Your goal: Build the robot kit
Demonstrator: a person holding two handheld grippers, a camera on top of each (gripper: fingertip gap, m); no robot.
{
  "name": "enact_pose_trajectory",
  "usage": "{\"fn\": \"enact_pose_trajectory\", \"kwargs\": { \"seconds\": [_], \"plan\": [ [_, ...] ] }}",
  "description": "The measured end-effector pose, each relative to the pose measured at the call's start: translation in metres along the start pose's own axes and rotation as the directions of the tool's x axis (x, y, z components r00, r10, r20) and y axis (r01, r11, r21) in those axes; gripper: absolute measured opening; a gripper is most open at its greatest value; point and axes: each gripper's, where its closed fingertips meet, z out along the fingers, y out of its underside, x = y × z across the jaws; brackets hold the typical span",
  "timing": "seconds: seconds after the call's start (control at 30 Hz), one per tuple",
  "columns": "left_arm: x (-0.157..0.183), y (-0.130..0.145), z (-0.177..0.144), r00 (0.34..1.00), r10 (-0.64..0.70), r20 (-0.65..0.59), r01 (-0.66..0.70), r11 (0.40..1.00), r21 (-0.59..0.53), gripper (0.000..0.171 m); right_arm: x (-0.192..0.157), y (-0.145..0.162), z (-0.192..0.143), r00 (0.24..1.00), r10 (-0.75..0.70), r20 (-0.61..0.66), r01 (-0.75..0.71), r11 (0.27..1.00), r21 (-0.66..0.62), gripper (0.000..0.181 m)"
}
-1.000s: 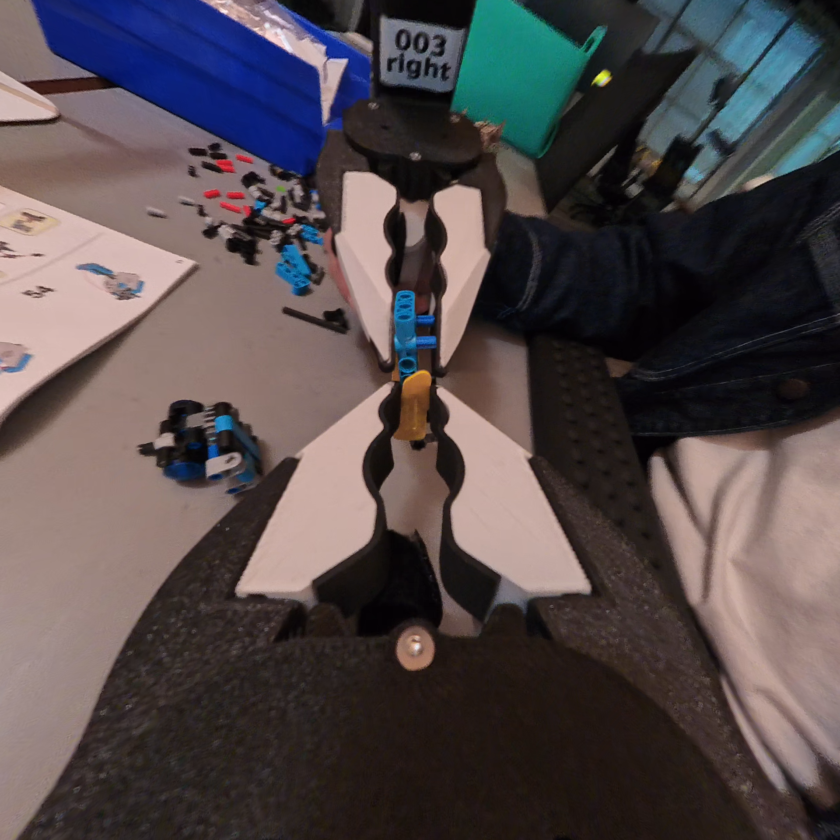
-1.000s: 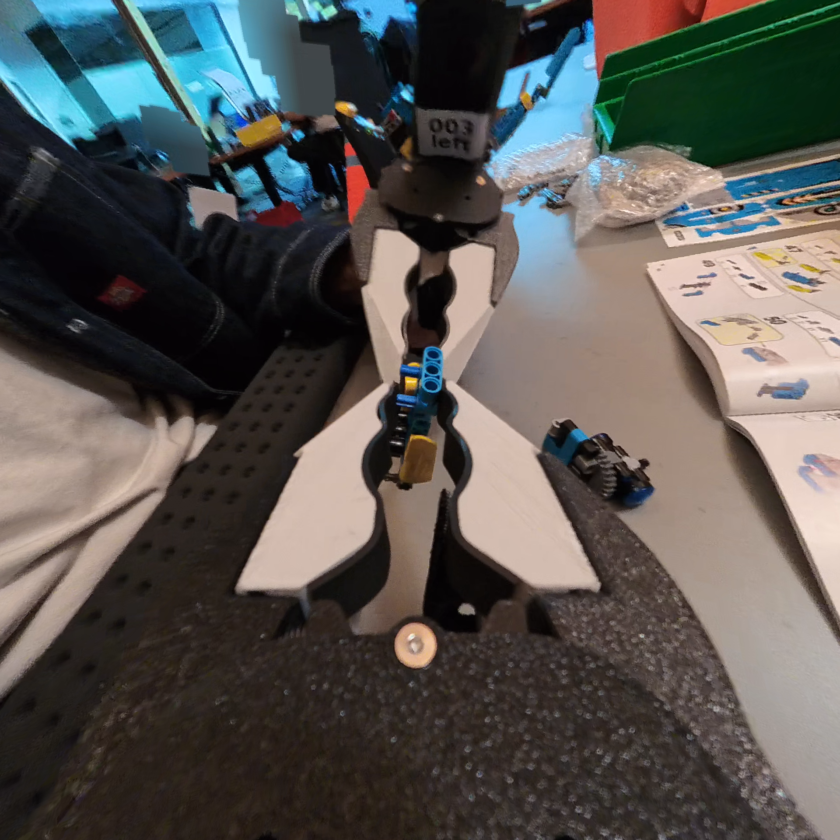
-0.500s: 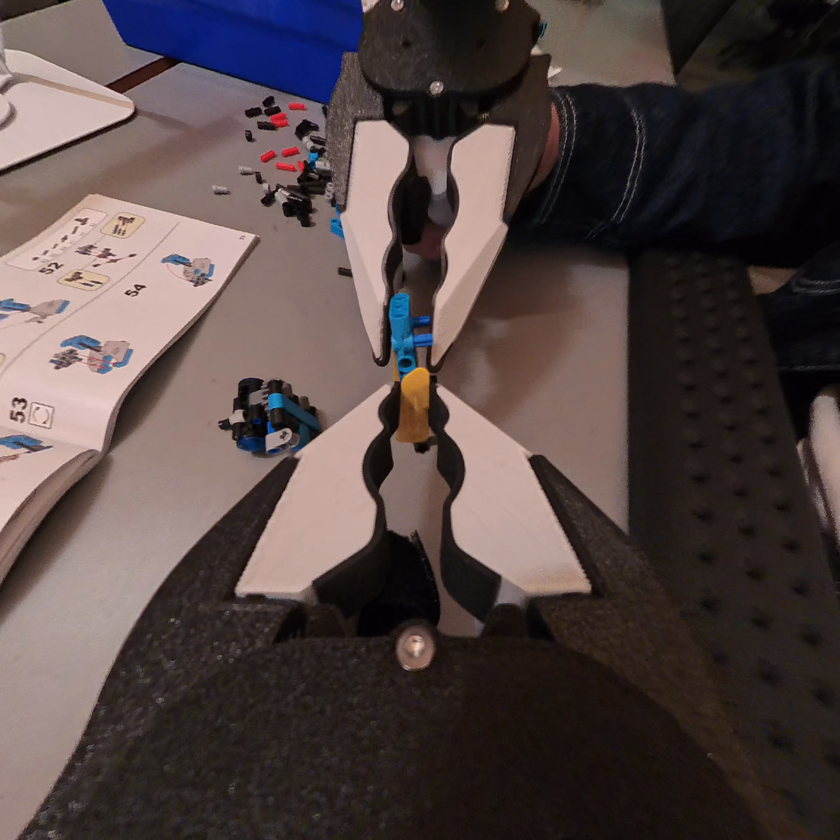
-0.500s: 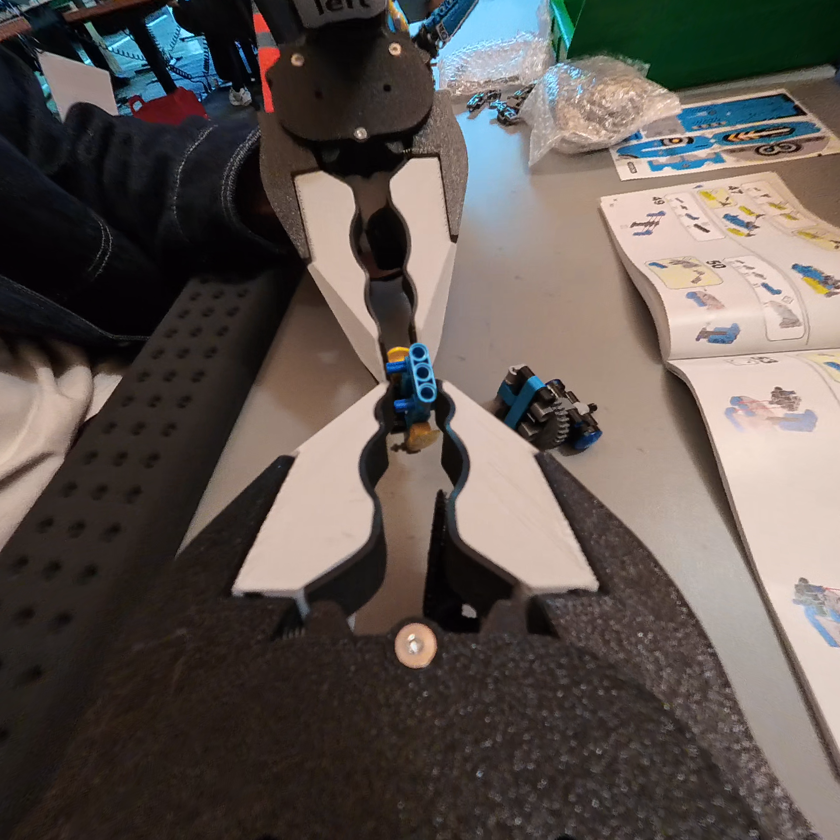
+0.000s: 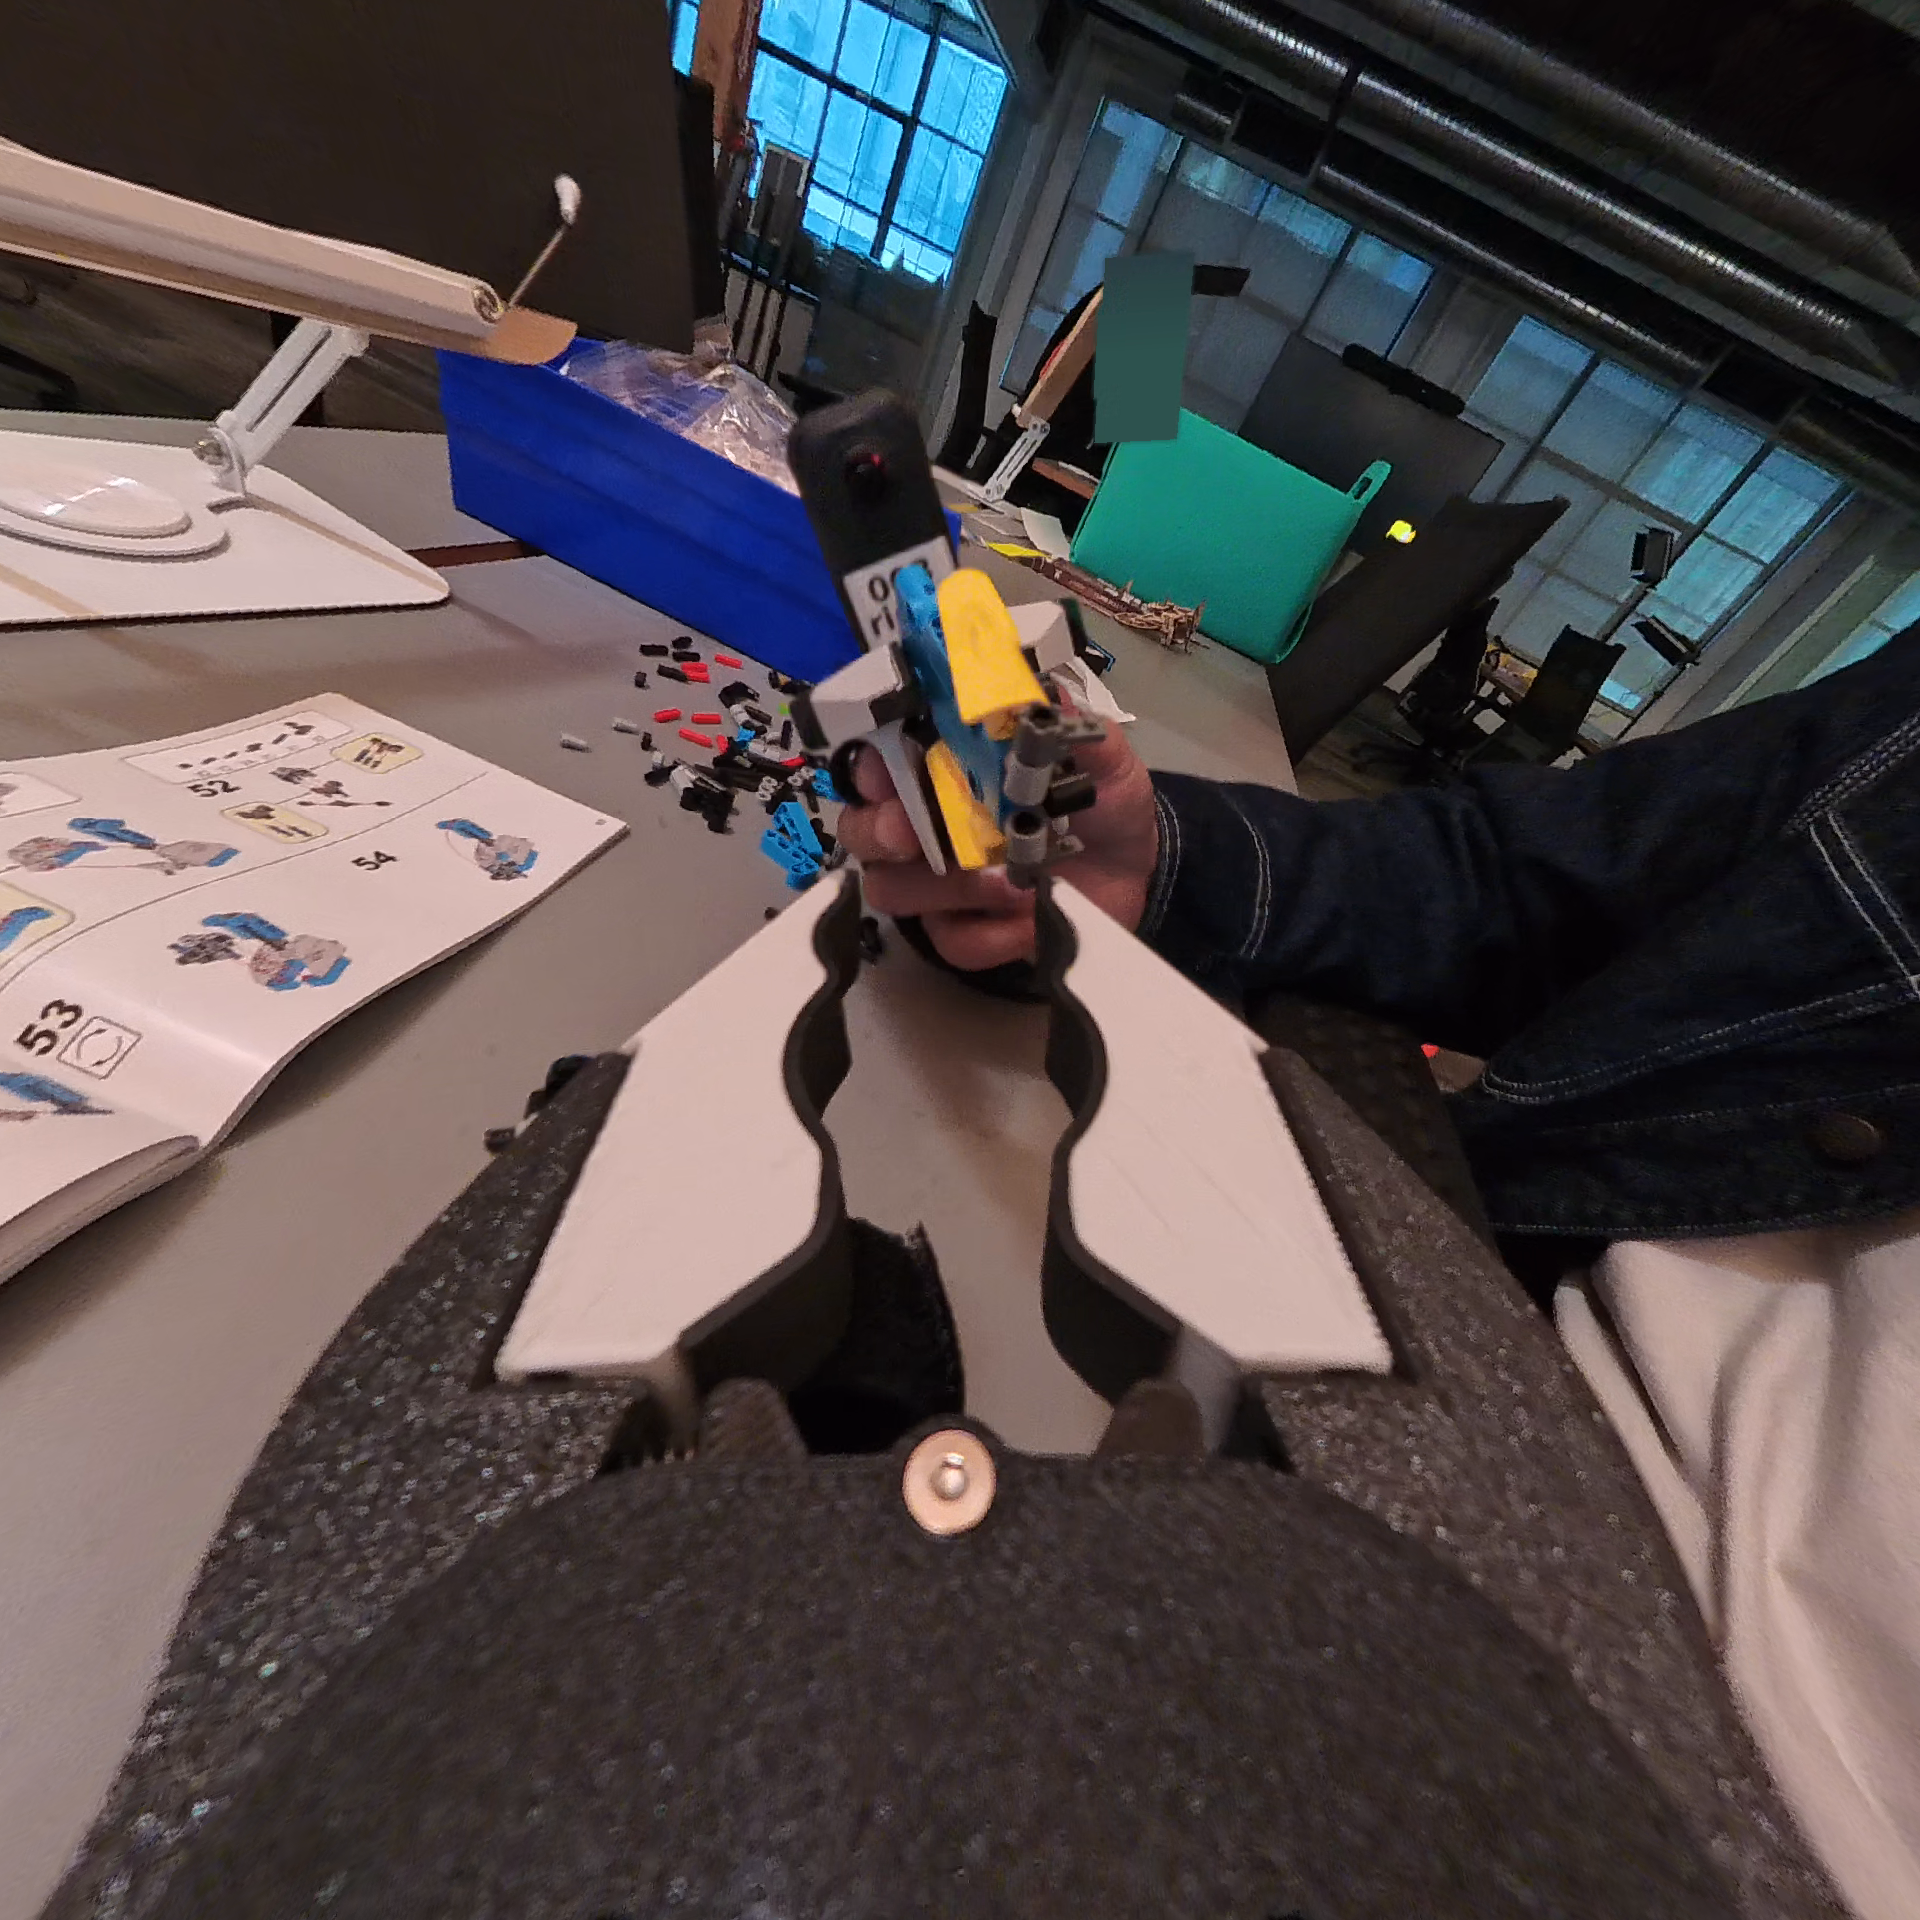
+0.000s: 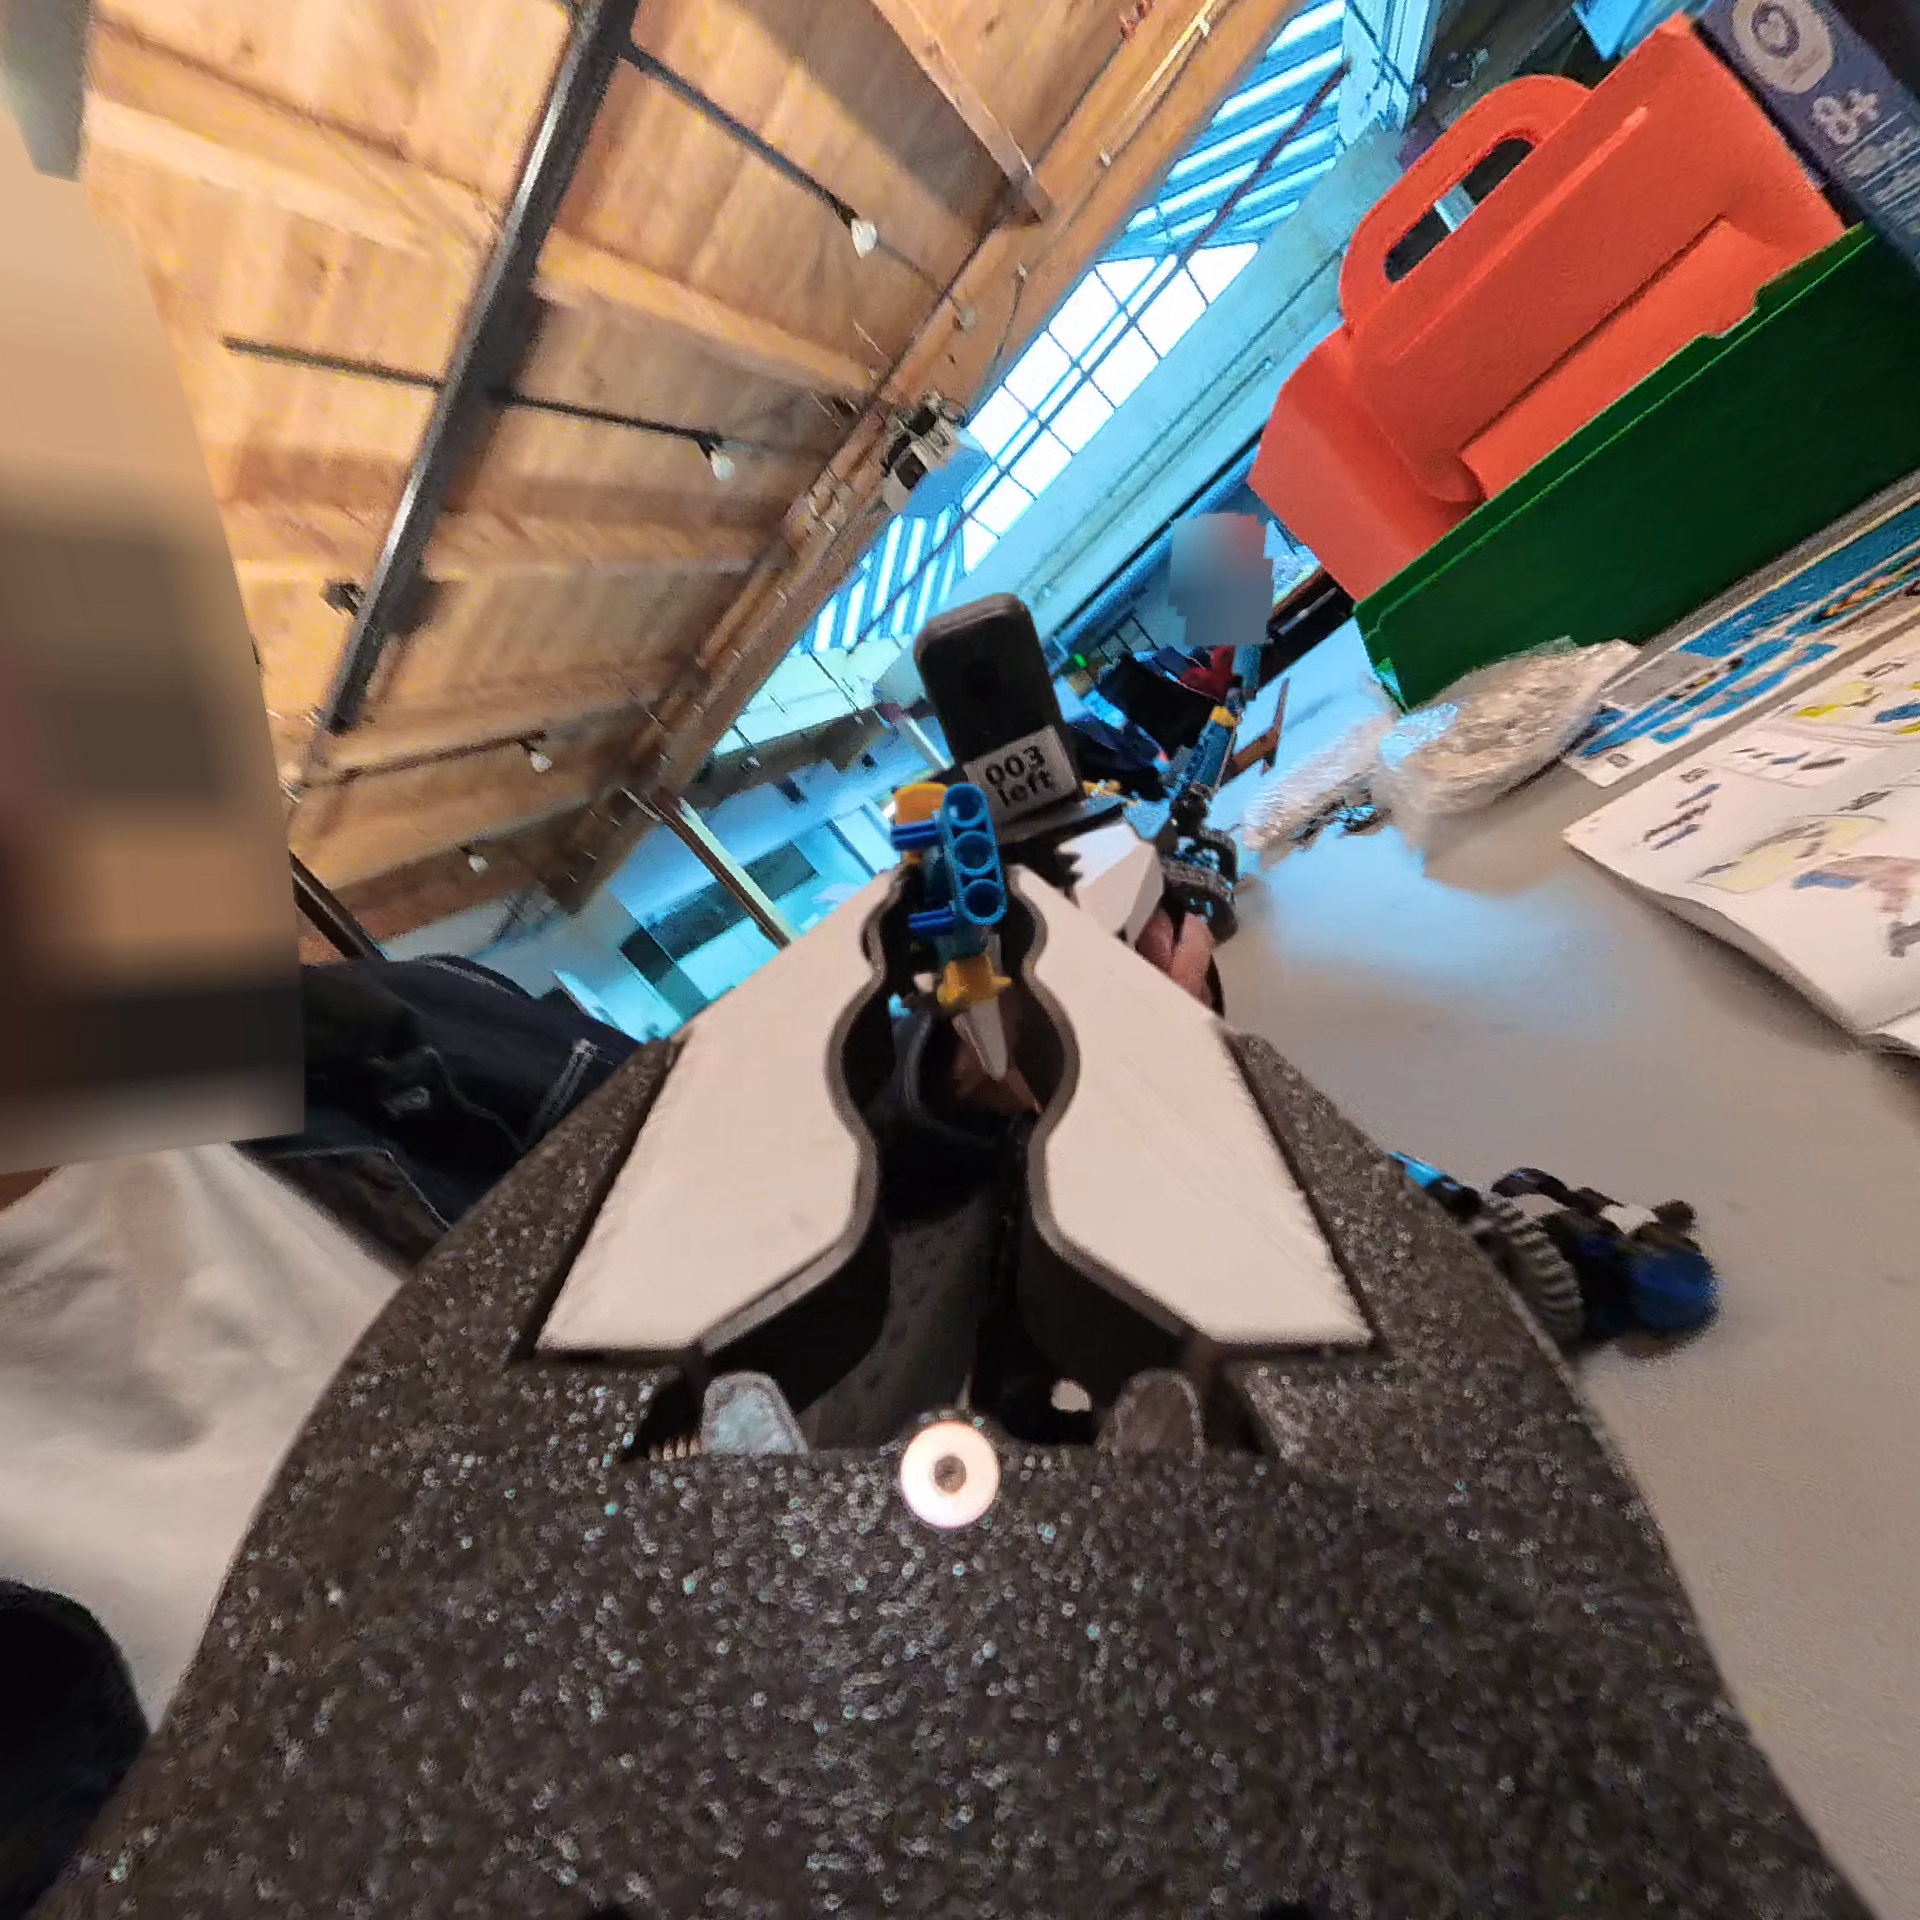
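My left gripper (image 5: 951,904) is open and empty, its white fingers (image 5: 717,1122) spread just above the grey table (image 5: 416,1039). Right ahead of it, a hand (image 5: 1091,831) holds my right gripper (image 5: 940,727), tilted up. My right gripper (image 6: 956,894) is shut on a small blue, yellow and grey brick assembly (image 6: 971,862), which stands out past the fingertips. The assembly also shows in the left wrist view (image 5: 987,655). In the right wrist view the left gripper (image 6: 1122,894) sits just beyond and to the right, apart from the assembly.
An open instruction booklet (image 5: 260,883) lies at left, with loose small bricks (image 5: 717,748) and a blue bin (image 5: 644,499) behind. A small blue-black wheeled assembly (image 6: 1590,1257) lies on the table at right. A green bin (image 6: 1662,499), an orange case (image 6: 1538,291) and plastic bags (image 6: 1486,727) stand farther off. Both grippers' tips are close together, under 4 cm apart.
My left gripper has opened and let go of the assembly. My right gripper has kept it and tilted upward, away from the table.
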Motion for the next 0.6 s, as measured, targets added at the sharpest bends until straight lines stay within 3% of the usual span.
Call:
{"fn": "enact_pose_trajectory", "kwargs": {
  "seconds": [0.13, 0.27, 0.33, 0.43, 0.6],
  "plan": [
    [0.006, -0.009, 0.0, 0.994, -0.072, -0.077, 0.077, 0.995, 0.064, 0.023, 0.005, -0.007, -0.004, 0.999, -0.026, -0.03, 0.027, 0.999, 0.045, 0.015],
    [0.006, -0.009, 0.003, 0.996, -0.059, -0.063, 0.063, 0.996, 0.066, 0.028, 0.006, -0.011, -0.006, 0.998, -0.045, -0.043, 0.048, 0.996, 0.069, 0.016],
    [0.003, -0.008, 0.006, 0.999, -0.044, -0.031, 0.046, 0.997, 0.062, 0.037, 0.008, -0.004, -0.001, 0.995, -0.071, -0.065, 0.073, 0.996, 0.042, 0.015],
    [0.005, -0.008, 0.006, 0.999, -0.031, -0.041, 0.033, 0.998, 0.051, 0.019, 0.009, 0.002, 0.003, 0.992, -0.098, -0.076, 0.099, 0.995, 0.011, 0.016],
    [-0.008, -0.008, -0.004, 0.997, 0.038, 0.066, -0.04, 0.999, 0.022, 0.015, 0.021, 0.024, 0.0, 0.975, -0.188, -0.122, 0.168, 0.973, -0.158, 0.016]
  ]
}}
